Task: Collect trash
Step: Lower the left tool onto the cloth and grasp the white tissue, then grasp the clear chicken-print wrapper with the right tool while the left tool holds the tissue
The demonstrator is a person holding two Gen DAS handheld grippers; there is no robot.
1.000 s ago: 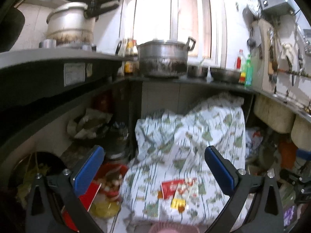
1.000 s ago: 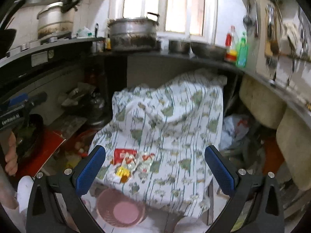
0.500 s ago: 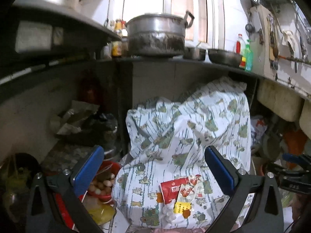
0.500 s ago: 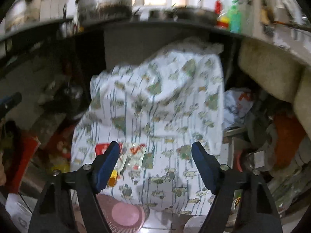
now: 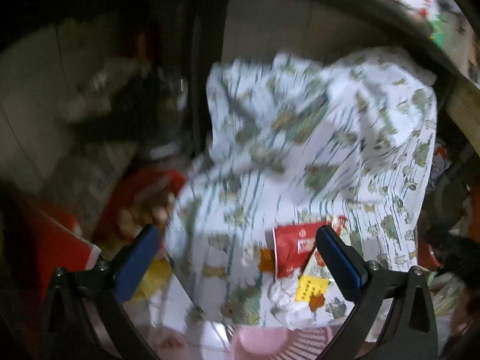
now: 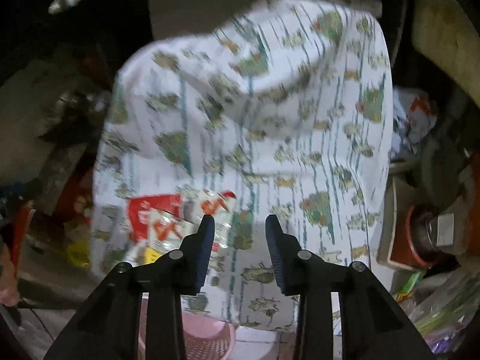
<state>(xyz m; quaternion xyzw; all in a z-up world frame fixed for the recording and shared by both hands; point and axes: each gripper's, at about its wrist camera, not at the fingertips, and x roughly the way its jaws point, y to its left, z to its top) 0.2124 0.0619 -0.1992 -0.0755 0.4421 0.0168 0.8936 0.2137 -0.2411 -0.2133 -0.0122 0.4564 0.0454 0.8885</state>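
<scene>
A pile of wrappers lies on a white cloth with green print (image 5: pixel 300 138): a red packet (image 5: pixel 292 247), a yellow label (image 5: pixel 312 288) and crumpled white paper (image 5: pixel 285 297). My left gripper (image 5: pixel 237 249) is wide open and empty, its right finger beside the red packet. In the right wrist view the same wrappers (image 6: pixel 162 222) lie on the cloth (image 6: pixel 270 105). My right gripper (image 6: pixel 240 225) is open with a narrowed gap and empty, just right of the wrappers.
A pink basket (image 6: pixel 207 339) sits on the floor below the cloth's front edge, also in the left wrist view (image 5: pixel 270 342). A red tray with eggs (image 5: pixel 144 198) stands at the left. Jars and clutter (image 6: pixel 426 237) crowd the right. A dark counter overhangs.
Both grippers have dropped and moved in toward the wrappers under the counter. The right gripper's fingers have narrowed step by step. The left stays wide open.
</scene>
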